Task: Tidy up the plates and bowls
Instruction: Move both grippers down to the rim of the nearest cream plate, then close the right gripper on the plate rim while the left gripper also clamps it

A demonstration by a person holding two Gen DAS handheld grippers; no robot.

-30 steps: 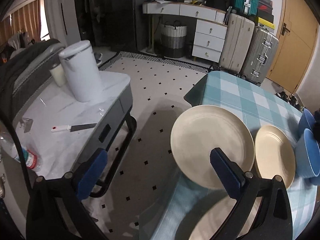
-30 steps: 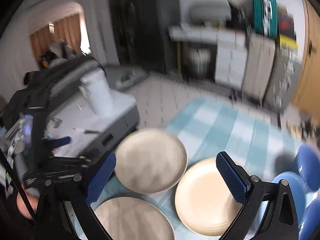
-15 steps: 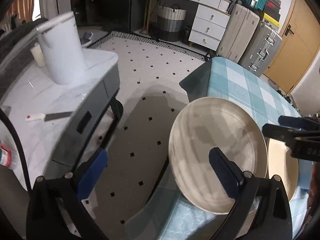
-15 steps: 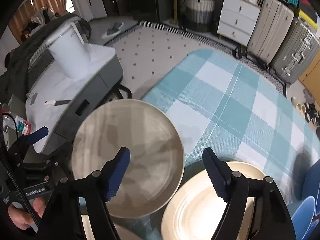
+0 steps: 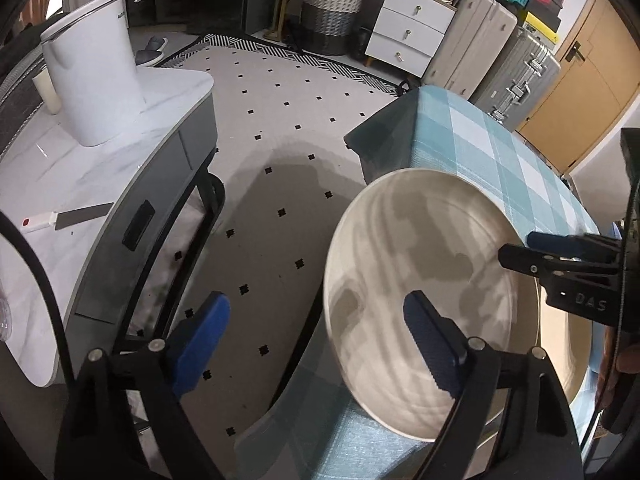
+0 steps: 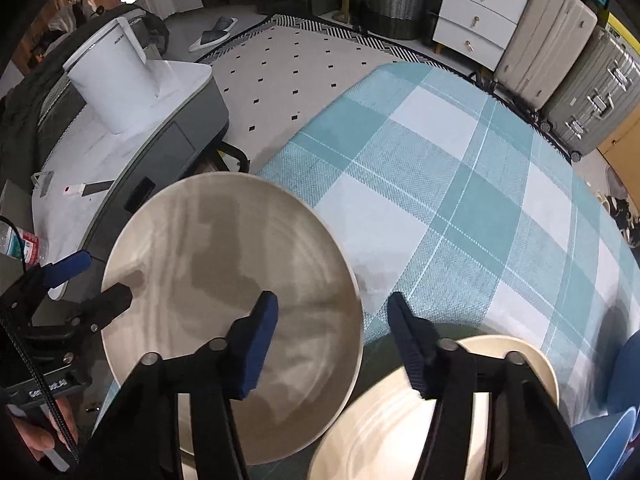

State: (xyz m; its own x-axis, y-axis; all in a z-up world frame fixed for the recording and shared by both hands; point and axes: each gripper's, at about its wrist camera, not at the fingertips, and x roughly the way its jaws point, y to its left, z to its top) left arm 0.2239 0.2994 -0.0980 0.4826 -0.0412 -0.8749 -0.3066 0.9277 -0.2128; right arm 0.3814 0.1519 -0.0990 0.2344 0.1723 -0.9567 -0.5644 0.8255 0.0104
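Note:
A large cream plate (image 5: 420, 300) (image 6: 224, 300) lies at the left edge of the teal checked tablecloth (image 6: 460, 184), partly overhanging it. My left gripper (image 5: 318, 344) straddles the plate's left rim, one pad over the plate and the other above the floor. Its jaws are closing without touching the plate. My right gripper (image 6: 334, 344) straddles the plate's right rim, and its jaws are also closing without pressing on it. A smaller cream plate (image 6: 400, 428) sits just to the right. Blue bowls (image 6: 624, 420) show at the far right edge.
A marble-topped side table (image 5: 60, 168) stands to the left of the table, across a strip of floor, bearing a white bin (image 5: 92, 68) and a white-handled blade (image 5: 64, 218). Suitcases (image 6: 580, 60), white drawers (image 6: 476, 12) and a basket (image 5: 330, 16) line the far wall.
Both grippers have sunk toward the large plate, which now fills more of each view. Both pairs of jaws have narrowed, the right pair far more than the left.

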